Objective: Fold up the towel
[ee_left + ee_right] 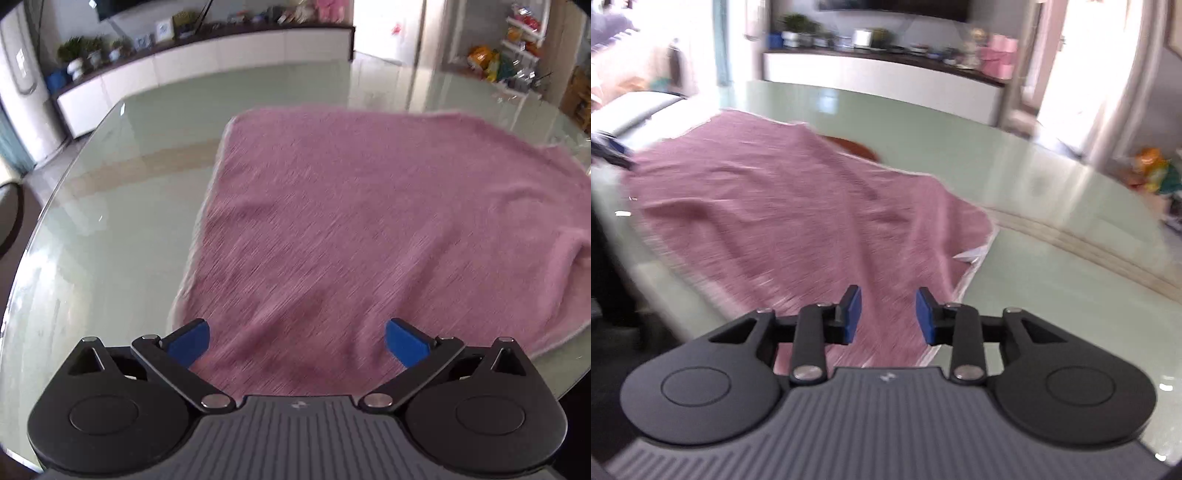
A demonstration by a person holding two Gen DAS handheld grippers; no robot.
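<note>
**Towel spread on glass table, both grippers empty**

The pink rectangular terry towel lies spread open on the pale green glass tabletop, filling the centre and right of the left wrist frame. Its surface shows shallow wrinkles, and a low fold rises near the right edge of that frame. In the right wrist view the same towel runs from the upper left down to the lower centre, its pale hem and a small white tag visible at centre right.

The left gripper sits at the bottom centre of its frame above the towel's near edge, its blue-padded fingers spread wide with nothing between them. The right gripper is likewise over the near part of the towel; its fingers stand parallel with a narrower gap, gripping nothing.

Both views are motion-blurred. A long white low cabinet with potted plants stands beyond the table.
</note>
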